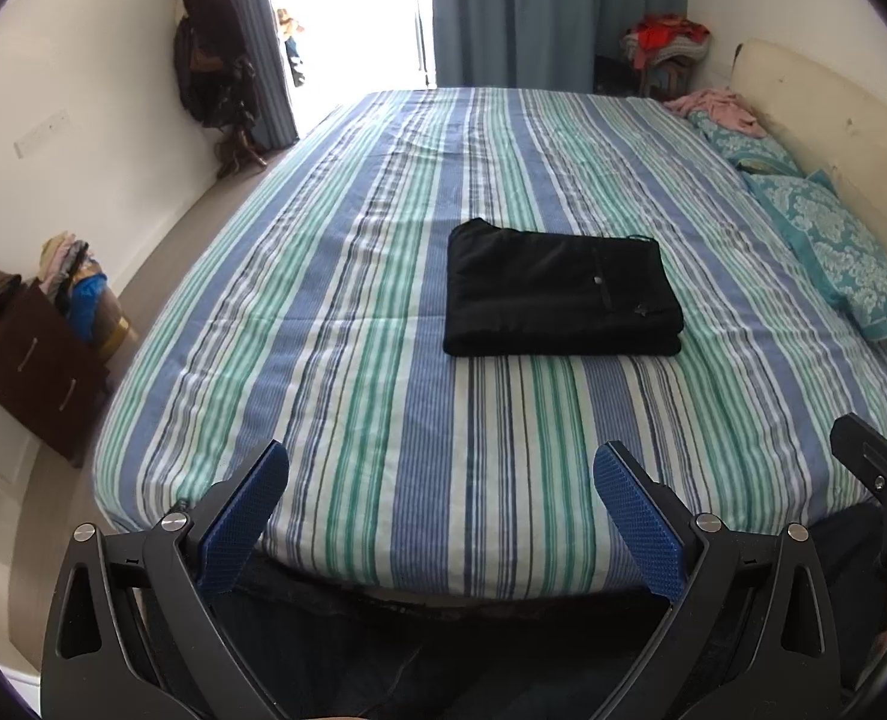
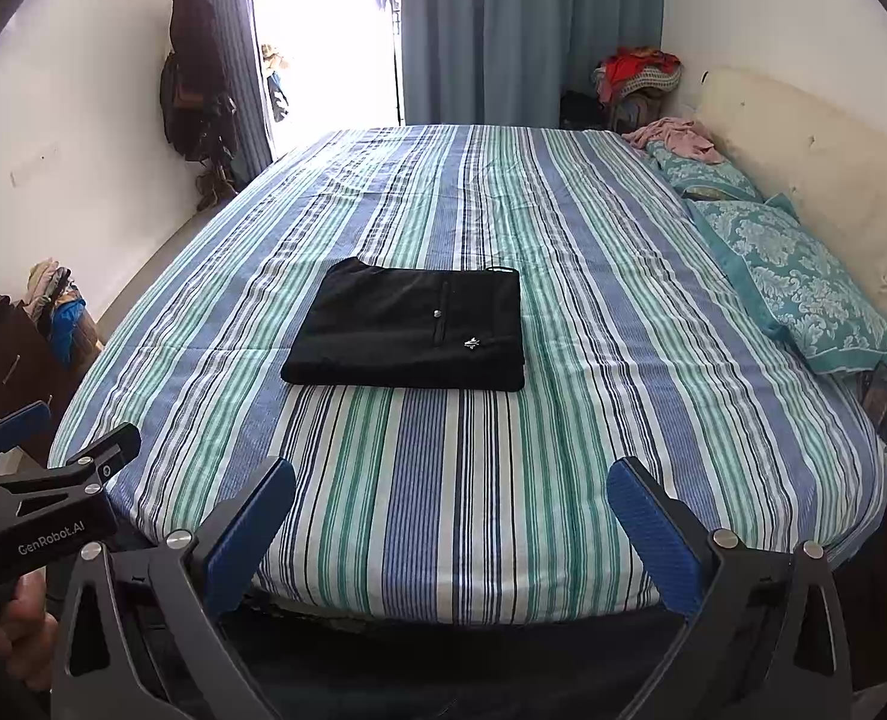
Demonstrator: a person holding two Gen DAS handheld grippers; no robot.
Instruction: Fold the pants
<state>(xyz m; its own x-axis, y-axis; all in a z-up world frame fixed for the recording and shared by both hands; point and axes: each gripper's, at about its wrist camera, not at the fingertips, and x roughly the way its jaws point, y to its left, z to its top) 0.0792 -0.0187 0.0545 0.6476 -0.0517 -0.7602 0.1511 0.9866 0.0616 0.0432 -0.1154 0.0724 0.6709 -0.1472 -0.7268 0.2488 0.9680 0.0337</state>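
Black pants [image 1: 560, 291] [image 2: 410, 336] lie folded into a flat rectangle near the middle of the striped bed [image 1: 383, 420] [image 2: 563, 450]. A small button and a white logo show on the top layer. My left gripper [image 1: 440, 462] hovers open above the bed's near edge, well short of the pants, with nothing between its blue pads. My right gripper [image 2: 450, 477] is likewise open and empty, held back from the pants. The left gripper [image 2: 59, 450] also shows at the left edge of the right wrist view, held by a hand [image 2: 17, 624].
Teal patterned pillows [image 2: 803, 294] and a pink garment [image 2: 677, 135] lie along the cream headboard [image 2: 803, 138] on the right. A dark drawer unit [image 1: 35, 354] piled with clothes stands left of the bed. Coats [image 1: 203, 60] hang by the bright doorway; blue curtains [image 2: 527, 30] behind.
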